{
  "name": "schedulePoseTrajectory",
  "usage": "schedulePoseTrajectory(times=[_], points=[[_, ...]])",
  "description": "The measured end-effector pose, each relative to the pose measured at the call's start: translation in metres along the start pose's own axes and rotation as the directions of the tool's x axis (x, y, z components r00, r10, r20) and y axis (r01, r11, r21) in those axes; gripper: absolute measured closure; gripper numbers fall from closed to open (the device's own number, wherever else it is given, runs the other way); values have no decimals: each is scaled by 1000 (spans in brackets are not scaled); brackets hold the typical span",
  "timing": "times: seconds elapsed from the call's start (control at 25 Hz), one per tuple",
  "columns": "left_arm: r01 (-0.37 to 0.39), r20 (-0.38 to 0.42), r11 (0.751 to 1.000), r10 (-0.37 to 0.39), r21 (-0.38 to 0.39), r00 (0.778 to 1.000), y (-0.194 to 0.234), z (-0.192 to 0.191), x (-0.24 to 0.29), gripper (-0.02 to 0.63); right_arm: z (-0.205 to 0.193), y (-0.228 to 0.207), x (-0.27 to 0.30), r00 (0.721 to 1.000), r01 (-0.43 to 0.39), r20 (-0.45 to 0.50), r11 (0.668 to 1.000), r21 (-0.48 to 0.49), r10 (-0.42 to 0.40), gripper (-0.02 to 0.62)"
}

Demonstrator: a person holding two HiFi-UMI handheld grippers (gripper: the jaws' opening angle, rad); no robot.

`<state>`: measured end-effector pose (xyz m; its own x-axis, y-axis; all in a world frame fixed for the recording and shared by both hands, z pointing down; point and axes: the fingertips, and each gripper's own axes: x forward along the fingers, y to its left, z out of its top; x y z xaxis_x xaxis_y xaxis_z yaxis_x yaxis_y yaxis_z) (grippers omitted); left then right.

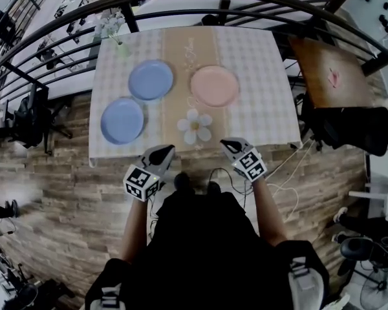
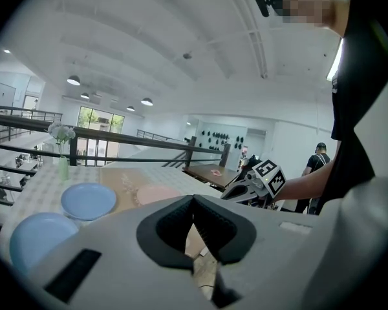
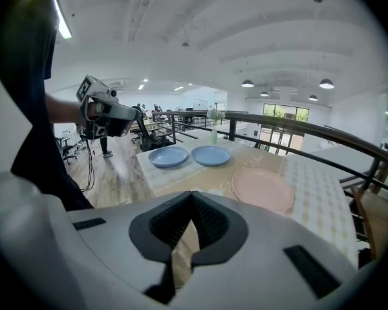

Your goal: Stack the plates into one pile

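Now L gripper (image 1: 165, 150) & R gripper (image 1: 229, 144) are hovering closed, empty, near flower mat (image 1: 194, 126), w/ pink plate (image 1: 215, 86) & blue plates (image 1: 150, 80) lying flat, rims up, beyond it.

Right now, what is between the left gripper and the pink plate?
A white flower shape on the table sits between the left gripper and the pink plate; the head view shows it.

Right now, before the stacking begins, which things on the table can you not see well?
Near blue plate: left gripper view, the left claw covers its near edge.
Flower mat: right gripper view, nearly all behind the right claw.
Vase: head view, too small and blurred for details.
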<state>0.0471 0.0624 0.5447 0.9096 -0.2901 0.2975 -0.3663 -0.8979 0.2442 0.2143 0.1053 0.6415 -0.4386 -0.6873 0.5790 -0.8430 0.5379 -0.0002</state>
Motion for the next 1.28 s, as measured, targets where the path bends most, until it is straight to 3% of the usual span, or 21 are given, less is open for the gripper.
schedulePoseTrajectory(times=[0.36, 0.92, 1.28], points=[[40, 1, 999, -40, 3, 999, 29, 6, -11, 604, 11, 6, 21, 999, 52, -14, 998, 27, -52, 597], [11, -7, 1000, -11, -17, 1000, 73, -7, -54, 604, 34, 32, 62, 998, 60, -11, 998, 19, -60, 597], [-14, -9, 1000, 14, -20, 1000, 77, -5, -42, 604, 22, 0, 63, 997, 60, -38, 998, 4, -60, 597]])
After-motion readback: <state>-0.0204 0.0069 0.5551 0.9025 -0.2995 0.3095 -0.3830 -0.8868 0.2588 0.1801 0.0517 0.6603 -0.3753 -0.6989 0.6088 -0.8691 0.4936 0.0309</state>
